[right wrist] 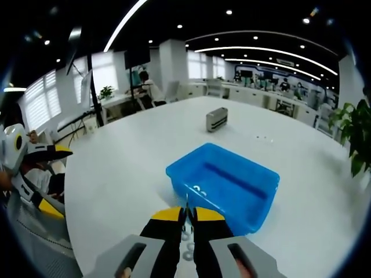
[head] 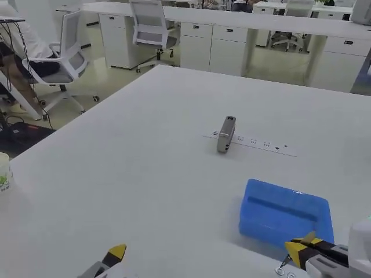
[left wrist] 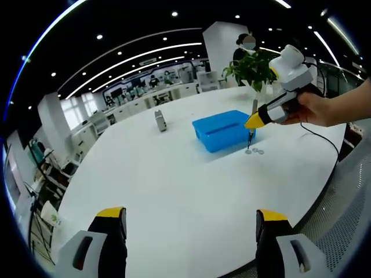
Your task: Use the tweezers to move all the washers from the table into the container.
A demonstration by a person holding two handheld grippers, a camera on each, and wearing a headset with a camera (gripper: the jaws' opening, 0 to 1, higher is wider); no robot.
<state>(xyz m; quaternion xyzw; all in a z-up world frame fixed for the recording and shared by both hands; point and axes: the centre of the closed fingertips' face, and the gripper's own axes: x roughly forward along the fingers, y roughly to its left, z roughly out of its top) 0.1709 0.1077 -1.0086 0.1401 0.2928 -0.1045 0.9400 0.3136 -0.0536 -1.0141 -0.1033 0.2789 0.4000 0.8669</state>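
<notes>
The tweezers (right wrist: 186, 204) are gripped between the clenched jaws of the right gripper (right wrist: 186, 215). In the left gripper view their long axis is seen to run steeply down toward the table (head: 145, 174). The washers (left wrist: 253, 152) lie on the table just beside the container (head: 284, 211), on the side facing the person and almost under the tweezer tips. A short drop is therefore judged to be needed, then a lift over the wall. Small rings may be lying inside the container, but this cannot be told for certain. The left gripper (left wrist: 191, 215) is held well apart from the washers, jaws released, with nothing between them.
</notes>
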